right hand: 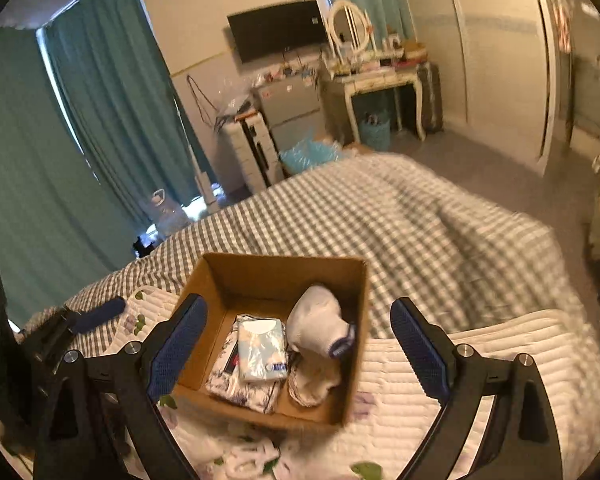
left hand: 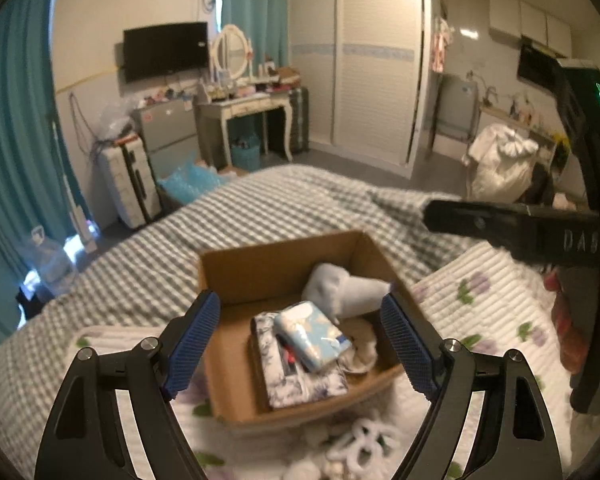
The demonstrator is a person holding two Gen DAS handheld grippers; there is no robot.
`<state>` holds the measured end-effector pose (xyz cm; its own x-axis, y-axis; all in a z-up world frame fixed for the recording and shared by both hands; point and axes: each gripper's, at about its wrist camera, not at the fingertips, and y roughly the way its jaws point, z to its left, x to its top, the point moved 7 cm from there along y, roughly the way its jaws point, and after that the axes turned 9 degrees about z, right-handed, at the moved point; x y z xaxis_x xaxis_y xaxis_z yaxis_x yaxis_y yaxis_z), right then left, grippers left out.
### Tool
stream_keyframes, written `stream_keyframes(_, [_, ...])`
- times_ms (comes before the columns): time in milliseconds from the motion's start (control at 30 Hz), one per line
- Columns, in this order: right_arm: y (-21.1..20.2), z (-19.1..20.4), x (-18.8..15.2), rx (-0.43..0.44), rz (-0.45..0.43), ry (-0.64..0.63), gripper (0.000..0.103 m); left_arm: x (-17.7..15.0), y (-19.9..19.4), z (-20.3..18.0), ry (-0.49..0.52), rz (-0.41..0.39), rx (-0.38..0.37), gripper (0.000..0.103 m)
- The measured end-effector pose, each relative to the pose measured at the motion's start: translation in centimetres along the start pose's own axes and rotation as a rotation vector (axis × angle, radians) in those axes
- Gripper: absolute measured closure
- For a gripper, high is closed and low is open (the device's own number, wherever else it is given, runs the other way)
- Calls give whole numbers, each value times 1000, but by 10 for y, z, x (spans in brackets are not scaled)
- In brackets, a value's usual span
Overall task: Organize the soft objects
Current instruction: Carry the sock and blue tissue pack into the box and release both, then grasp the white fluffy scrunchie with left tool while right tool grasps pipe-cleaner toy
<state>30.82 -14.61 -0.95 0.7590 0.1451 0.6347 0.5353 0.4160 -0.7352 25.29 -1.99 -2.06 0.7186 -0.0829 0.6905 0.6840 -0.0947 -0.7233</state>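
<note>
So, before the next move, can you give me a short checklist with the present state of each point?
1. Left gripper open and holding nothing: ok.
2. Right gripper open and holding nothing: ok.
3. Cardboard box upright on the bed, top open: ok.
4. Room left in the box: ok, bare floor shows at its far side.
5. White glove fully inside the box: ok, though it leans on the wall.
6. All soft items packed: not ok, a white fluffy item lies on the quilt in front of the box.
</note>
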Motion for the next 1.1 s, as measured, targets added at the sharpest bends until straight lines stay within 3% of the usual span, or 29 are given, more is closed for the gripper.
stream_keyframes(200, [-90,29,-18,-105,-125,-106,10,0,-83,-6,-18,-81,22,19])
stream_keyframes(333, [-134,50,-38,-122,-183,-164,9,-8,-125,-8,-29,-130,49,19])
stream_keyframes(567, [-172,76,-70,-91,-233,-205,9,-27,-144,-10,-37,-136,87,19])
stream_keyframes(767, [-139,76,-103,-91,-178,-234,9,-60,-113,-5,-54,-73,114,19])
stream_keyframes(1100, [-9,50,-148,-92,30,-224,9,-128,-8,5,-83,113,133,20])
